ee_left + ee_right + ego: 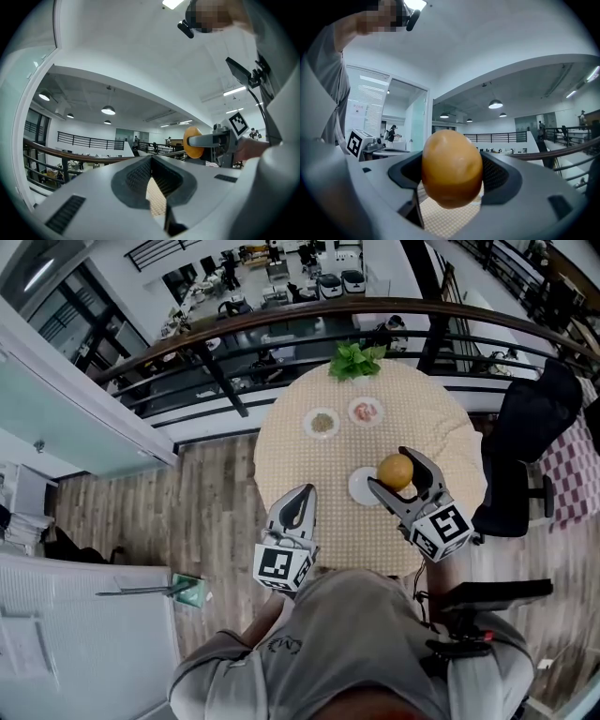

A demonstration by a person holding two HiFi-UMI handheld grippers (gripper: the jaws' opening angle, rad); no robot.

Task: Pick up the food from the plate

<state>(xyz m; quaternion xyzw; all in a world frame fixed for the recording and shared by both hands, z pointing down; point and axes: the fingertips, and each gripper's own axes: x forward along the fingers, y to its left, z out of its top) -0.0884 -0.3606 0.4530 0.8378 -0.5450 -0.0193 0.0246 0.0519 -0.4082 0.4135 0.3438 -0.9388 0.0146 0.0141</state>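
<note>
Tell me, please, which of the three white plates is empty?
The nearest plate, beside the right gripper holding the round orange food. The far left plate bears greenish food, the far right plate pink food.

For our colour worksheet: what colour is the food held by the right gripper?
Orange-yellow food; best in right gripper view.

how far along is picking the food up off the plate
Done: the round orange food is clamped in the right gripper, held off the near plate, which looks bare. In hand: holding it above the table. Left: nothing obvious; the left gripper is shut and empty, and the far-left plate and far-right plate hold food.
</note>
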